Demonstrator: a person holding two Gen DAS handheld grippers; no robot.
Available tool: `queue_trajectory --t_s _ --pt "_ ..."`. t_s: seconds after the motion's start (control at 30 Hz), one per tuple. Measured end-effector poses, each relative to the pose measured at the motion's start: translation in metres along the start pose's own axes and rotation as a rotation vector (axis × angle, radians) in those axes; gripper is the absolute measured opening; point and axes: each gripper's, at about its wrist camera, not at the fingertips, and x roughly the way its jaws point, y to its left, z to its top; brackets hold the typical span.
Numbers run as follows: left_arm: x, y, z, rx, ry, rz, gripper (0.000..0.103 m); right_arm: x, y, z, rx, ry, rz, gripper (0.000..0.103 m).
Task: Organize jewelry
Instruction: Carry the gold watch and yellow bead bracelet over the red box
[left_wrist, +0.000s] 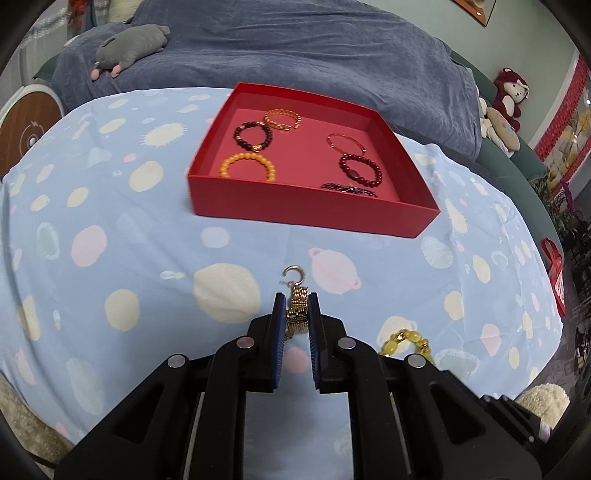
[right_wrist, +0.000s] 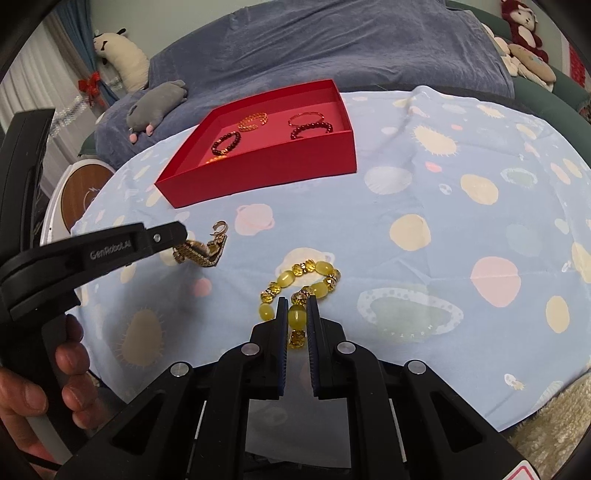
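**Both grippers clamp bracelets before the red tray**

The left gripper (left_wrist: 296, 301) pinches a gold link bracelet (left_wrist: 297, 313) above the patterned cloth (left_wrist: 147, 258). The right gripper (right_wrist: 297, 306) squeezes a yellow bead bracelet (right_wrist: 297, 318) lying on that cloth. Only the left view shows all six pieces in the red tray (left_wrist: 310, 212); only the right shows the person's hand (right_wrist: 55, 373).

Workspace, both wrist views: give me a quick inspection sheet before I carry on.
Surface: pale blue patterned cloth, fairly flat.
Job's things: red box holding six bracelets; gold link bracelet and yellow bead bracelet outside it.
Clutter: nothing seen on the cloth.
Grippers: left gripper jaws shut on the gold link bracelet; right gripper jaws shut on the yellow bead bracelet.
Cables: nothing seen.
Surroundings: blue blanket, grey plush toy, red plush toy.
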Motion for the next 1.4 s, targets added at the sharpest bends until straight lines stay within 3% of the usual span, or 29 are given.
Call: queue_trajectory --t_s 0.73,0.93,1.4 --pt "-0.015 0.046 -0.038 -0.059 0.036 0.012 0.011 0.0 0.007 -0.006 -0.001 0.024 0.001 0.01" --pt "-0.024 0.047 -0.024 -0.072 0.0 -0.005 0.011 -0.004 0.009 0.002 0.003 0.007 0.02 0.01" --pt "-0.033 0.02 0.021 -0.024 -0.067 -0.021 0.011 -0.027 0.026 0.057 0.001 -0.112 0.081 0.01"
